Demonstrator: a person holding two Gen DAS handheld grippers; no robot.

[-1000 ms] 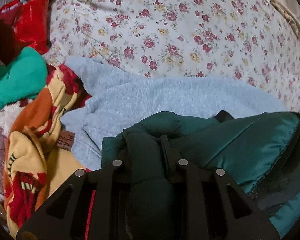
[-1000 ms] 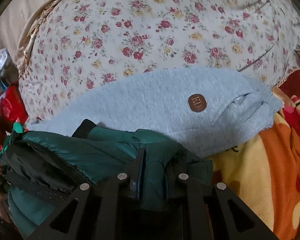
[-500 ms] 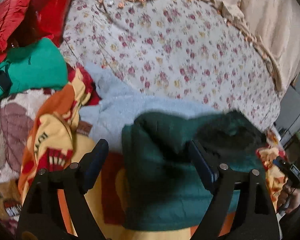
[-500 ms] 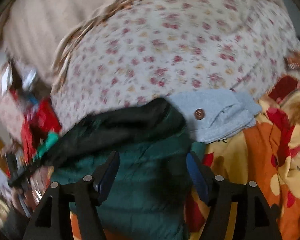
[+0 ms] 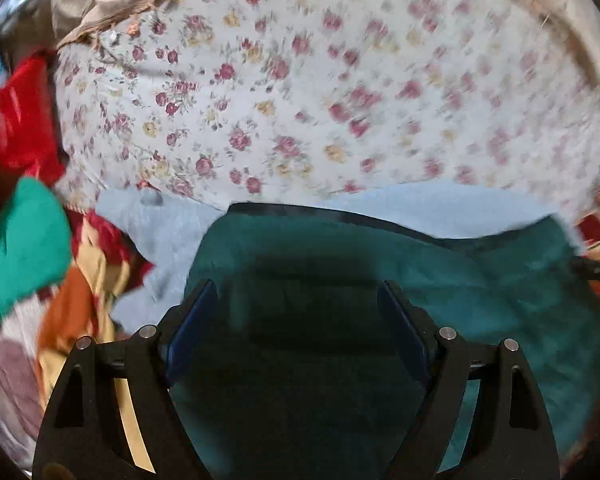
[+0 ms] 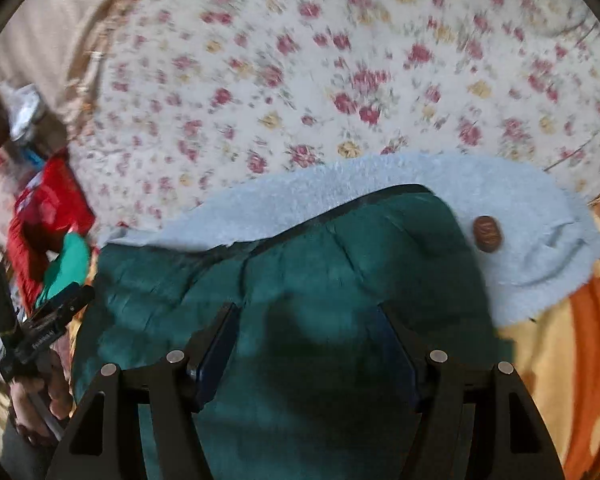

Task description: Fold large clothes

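Both grippers have let go of the green jacket (image 5: 480,280) and lifted clear.
Left gripper (image 5: 296,296) and right gripper (image 6: 306,322) stand wide, empty; the jacket lies directly below, lengthwise across both, partly over the blue sweater (image 6: 540,248).

Dim, warm indoor light, soft and even, with no glare and no plain source. Heavy motion blur over the floral bedspread (image 5: 340,100), worst toward the right of the left wrist view, smeared all across the right wrist view. Strong fisheye bending, with black corners and a curved rim around both pictures. Broad dark shadow thrown on the green jacket (image 5: 500,300) between and just ahead of each pair of tongs, soft-edged. Near tong frames fairly sharp against the smear; colours at the left edges muddy and streaked.
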